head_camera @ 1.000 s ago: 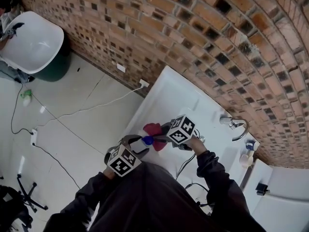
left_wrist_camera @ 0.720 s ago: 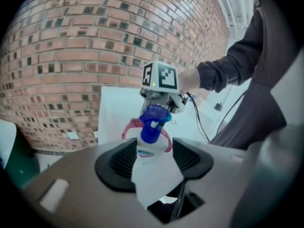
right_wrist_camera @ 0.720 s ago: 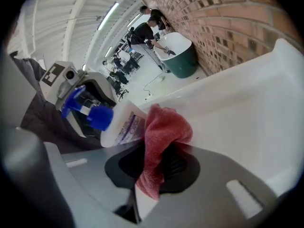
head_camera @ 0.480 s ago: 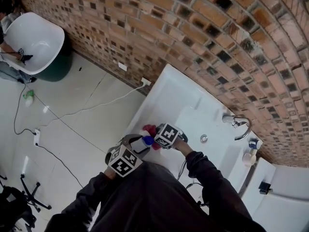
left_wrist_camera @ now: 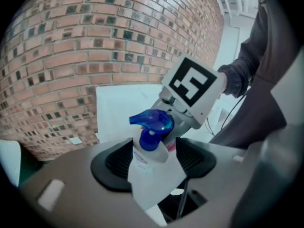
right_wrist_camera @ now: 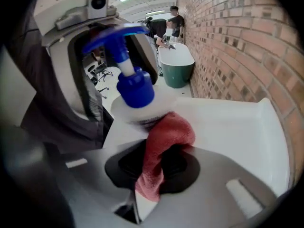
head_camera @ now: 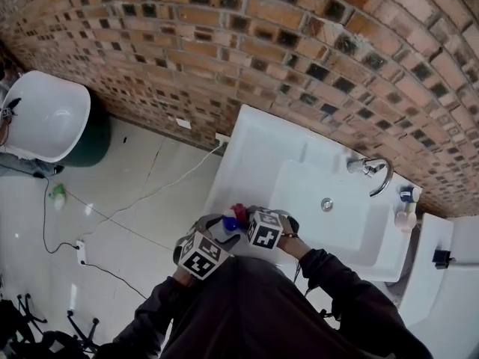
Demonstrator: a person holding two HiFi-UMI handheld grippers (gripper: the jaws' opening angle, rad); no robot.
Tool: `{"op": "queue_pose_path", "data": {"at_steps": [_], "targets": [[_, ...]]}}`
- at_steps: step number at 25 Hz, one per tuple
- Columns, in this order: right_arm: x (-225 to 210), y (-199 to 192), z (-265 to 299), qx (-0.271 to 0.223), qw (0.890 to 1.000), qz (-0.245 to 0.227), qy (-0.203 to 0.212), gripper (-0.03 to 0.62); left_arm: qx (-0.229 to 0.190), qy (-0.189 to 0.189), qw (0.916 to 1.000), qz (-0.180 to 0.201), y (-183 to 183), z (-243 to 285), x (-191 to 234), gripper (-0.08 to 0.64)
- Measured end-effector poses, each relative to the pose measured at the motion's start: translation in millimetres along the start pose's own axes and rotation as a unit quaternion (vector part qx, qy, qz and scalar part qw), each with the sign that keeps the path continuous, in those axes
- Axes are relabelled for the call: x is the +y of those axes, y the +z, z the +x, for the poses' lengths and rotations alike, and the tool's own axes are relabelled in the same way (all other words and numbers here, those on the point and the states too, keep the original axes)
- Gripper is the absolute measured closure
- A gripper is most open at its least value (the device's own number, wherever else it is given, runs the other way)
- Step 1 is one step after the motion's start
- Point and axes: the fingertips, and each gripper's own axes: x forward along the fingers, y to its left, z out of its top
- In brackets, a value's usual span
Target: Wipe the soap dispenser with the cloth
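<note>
The soap dispenser (left_wrist_camera: 152, 151), white with a blue pump, stands between the jaws of my left gripper (left_wrist_camera: 154, 158). Those jaws are opening, and a gap shows beside the bottle on the right. In the head view the dispenser (head_camera: 230, 221) is over the sink's left front corner, between the left gripper (head_camera: 217, 229) and the right gripper (head_camera: 241, 217). My right gripper (right_wrist_camera: 159, 167) is shut on a red cloth (right_wrist_camera: 164, 141). The cloth bulges out of the jaws and presses against the dispenser's (right_wrist_camera: 135, 91) body just under the pump collar.
The white sink (head_camera: 247, 137) runs along a brick wall, with a tap (head_camera: 372, 168), a drain (head_camera: 327, 204) and another small bottle (head_camera: 406, 208) at its right end. A white tub (head_camera: 41, 122) and cables (head_camera: 112, 193) are on the floor at left. People (right_wrist_camera: 173, 20) stand far behind.
My right gripper has come left and down, rolled over, and brought the cloth up against the dispenser. Less of the cloth shows in the head view. The left gripper has stayed in place.
</note>
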Motion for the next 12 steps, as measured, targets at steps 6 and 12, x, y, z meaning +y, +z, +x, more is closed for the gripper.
{"op": "queue_pose_path", "data": {"at_steps": [6, 12], "targets": [[27, 17, -9, -0.066, 0.998, 0.018, 0.002, 0.534, 0.055, 0.006, 0.9976, 0.042, -15, 1, 14, 0.261], [27, 7, -27, -0.101, 0.993, 0.058, 0.005, 0.532, 0.075, -0.015, 0.9935, 0.084, -13, 2, 17, 0.314]]}}
